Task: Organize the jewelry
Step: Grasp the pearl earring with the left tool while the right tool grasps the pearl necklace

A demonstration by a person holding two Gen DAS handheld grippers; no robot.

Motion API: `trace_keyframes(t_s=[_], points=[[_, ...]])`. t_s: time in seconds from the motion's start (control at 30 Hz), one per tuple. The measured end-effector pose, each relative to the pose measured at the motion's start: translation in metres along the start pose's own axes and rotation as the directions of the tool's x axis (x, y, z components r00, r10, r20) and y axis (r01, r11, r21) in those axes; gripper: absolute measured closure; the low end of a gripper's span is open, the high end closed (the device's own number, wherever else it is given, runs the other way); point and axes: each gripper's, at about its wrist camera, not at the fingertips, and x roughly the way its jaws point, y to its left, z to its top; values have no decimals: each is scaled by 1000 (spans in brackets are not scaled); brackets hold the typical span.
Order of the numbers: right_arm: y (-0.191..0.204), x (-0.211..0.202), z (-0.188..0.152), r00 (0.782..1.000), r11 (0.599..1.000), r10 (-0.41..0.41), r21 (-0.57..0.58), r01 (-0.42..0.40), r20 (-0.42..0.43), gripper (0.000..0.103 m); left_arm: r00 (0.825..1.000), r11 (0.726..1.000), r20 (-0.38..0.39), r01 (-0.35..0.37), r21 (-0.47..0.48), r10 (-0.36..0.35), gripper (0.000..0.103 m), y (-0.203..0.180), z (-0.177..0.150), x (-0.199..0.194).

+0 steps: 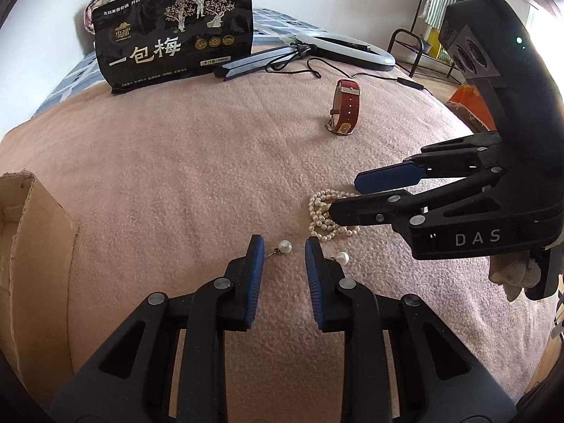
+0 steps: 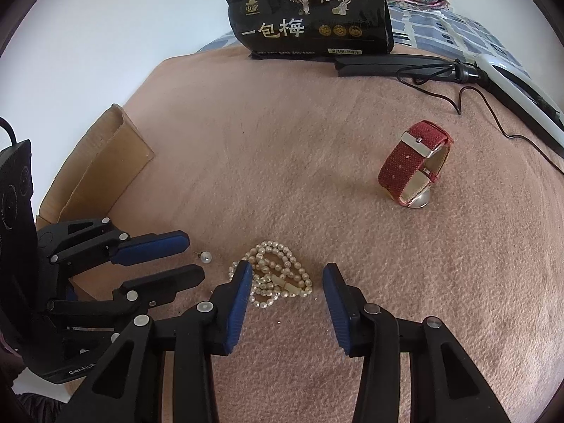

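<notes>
A pearl earring (image 1: 284, 246) lies on the pink blanket just beyond the tips of my open left gripper (image 1: 284, 246); it also shows in the right wrist view (image 2: 205, 257). A second pearl earring (image 1: 342, 257) lies beside the left gripper's right finger. A coiled pearl necklace (image 2: 273, 275) lies between the tips of my open right gripper (image 2: 287, 273), partly under its left finger; it also shows in the left wrist view (image 1: 322, 216). A red-strap watch (image 2: 416, 165) stands on edge farther back; the left wrist view shows it too (image 1: 345, 107). Both grippers hold nothing.
An open cardboard box (image 1: 33, 246) sits at the blanket's left edge; the right wrist view shows it too (image 2: 102, 169). A black snack bag (image 1: 176, 31), a ring light (image 1: 347, 49) with its cable and a black folded stand (image 1: 261, 61) lie at the back.
</notes>
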Motion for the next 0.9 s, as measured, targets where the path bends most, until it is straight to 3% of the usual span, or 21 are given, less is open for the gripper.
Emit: trace_keyframes(t_s=[0.3,0.53,0.77,0.9], points=[[9,6,0,999,996,-49,-76,48,-7,58,1000,1000,-11,-26,18,26,94,4,-2,12],[24,12,-1,992,980,-125,-157,123,-5,61,999,999,-2,-42,22,42,94,5,-4,9],[25,10,-3,996,982,-85,-168,82,-11,91,1000,1000,1,-29,-3,29,95,11,-5,6],[27,8,-4,997,984,-80,-159,79,-2,95,1000,1000,6,-27,-12,28,95,12,-5,4]])
